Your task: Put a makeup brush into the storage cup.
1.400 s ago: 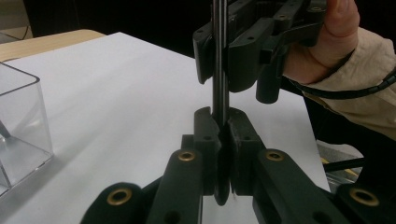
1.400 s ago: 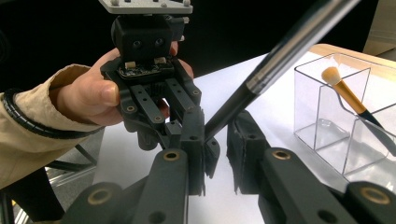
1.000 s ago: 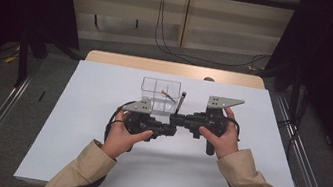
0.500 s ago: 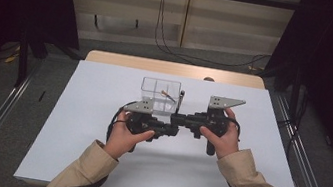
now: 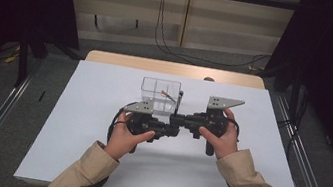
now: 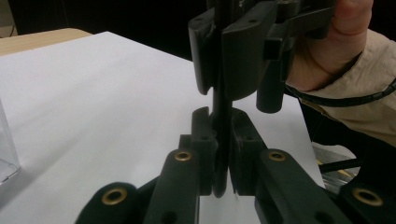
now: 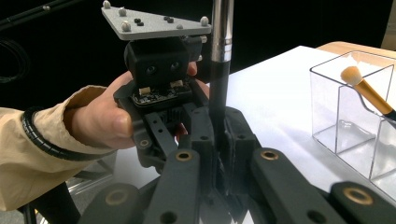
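A black brush handle point(image 7: 219, 79) with a silver ferrule point(image 7: 222, 28) stands nearly upright between my two grippers at the table's middle point(image 5: 179, 100). My right gripper point(image 7: 218, 126) is shut on its lower part. My left gripper point(image 6: 220, 130) faces it and is shut on the same handle point(image 6: 222, 100), just below the right gripper's jaws point(image 6: 219, 70). In the high view the left gripper point(image 5: 169, 128) and right gripper point(image 5: 179, 122) meet nose to nose. The brush's head is out of frame.
A clear divided box point(image 5: 160, 85) stands just behind the grippers, with an orange-handled brush point(image 7: 369, 95) leaning inside it. White table cover point(image 5: 73, 124) spreads to both sides. A wooden strip point(image 5: 173, 68) runs along the far edge.
The black brush has gone from a slight lean to nearly upright. Both hands have stayed almost where they were.
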`<act>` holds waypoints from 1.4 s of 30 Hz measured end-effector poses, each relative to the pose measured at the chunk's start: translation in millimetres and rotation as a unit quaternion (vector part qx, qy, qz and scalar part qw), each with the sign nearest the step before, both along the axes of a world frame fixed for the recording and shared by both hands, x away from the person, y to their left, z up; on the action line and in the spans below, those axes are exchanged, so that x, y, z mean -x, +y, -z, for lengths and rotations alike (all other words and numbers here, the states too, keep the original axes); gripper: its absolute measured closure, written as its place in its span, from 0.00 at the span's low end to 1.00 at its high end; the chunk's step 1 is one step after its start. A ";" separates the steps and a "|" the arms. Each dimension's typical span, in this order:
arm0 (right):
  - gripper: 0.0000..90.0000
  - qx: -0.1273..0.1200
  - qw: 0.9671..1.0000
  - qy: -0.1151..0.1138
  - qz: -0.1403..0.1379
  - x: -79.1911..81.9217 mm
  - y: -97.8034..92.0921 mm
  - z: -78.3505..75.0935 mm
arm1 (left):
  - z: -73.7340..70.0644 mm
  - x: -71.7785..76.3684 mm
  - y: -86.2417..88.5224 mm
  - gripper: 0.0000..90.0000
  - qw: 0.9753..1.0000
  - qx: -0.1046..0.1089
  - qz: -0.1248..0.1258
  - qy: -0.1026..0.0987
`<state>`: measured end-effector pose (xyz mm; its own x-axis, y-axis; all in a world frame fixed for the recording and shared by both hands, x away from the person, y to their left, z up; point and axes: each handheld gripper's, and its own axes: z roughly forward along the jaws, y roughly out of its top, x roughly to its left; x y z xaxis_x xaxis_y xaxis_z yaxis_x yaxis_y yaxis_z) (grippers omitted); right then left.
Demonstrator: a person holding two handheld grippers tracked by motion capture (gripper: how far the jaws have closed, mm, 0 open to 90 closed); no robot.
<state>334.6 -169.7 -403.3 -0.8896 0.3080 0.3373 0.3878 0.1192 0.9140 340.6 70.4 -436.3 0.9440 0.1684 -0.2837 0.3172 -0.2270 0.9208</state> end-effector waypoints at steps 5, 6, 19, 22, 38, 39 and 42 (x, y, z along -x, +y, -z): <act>0.94 0.004 1.000 0.000 -0.001 0.2 -1.4 0.8 | 0.0 -0.7 2.1 0.86 1.000 0.001 0.001 0.003; 0.94 0.005 1.000 -0.001 -0.001 0.1 -2.4 0.8 | -0.4 -1.1 3.5 0.83 1.000 0.003 0.001 0.006; 0.94 0.017 1.000 -0.003 0.006 0.2 -11.4 2.0 | -15.9 -6.7 21.1 0.27 0.999 0.034 -0.018 0.025; 0.94 0.020 1.000 -0.005 0.006 0.3 -11.0 2.3 | -20.9 -8.0 22.3 0.22 0.999 0.039 -0.017 0.029; 0.94 0.025 1.000 -0.008 -0.001 1.1 -6.7 4.0 | -38.6 -16.2 17.6 0.08 0.999 0.016 -0.035 0.013; 0.94 0.025 1.000 -0.008 -0.001 1.1 -6.4 4.1 | -39.4 -16.6 17.1 0.11 0.999 0.017 -0.029 0.013; 0.94 0.025 1.000 -0.009 -0.003 1.4 -5.5 4.6 | -43.3 -16.4 15.3 0.20 0.999 0.029 -0.030 0.006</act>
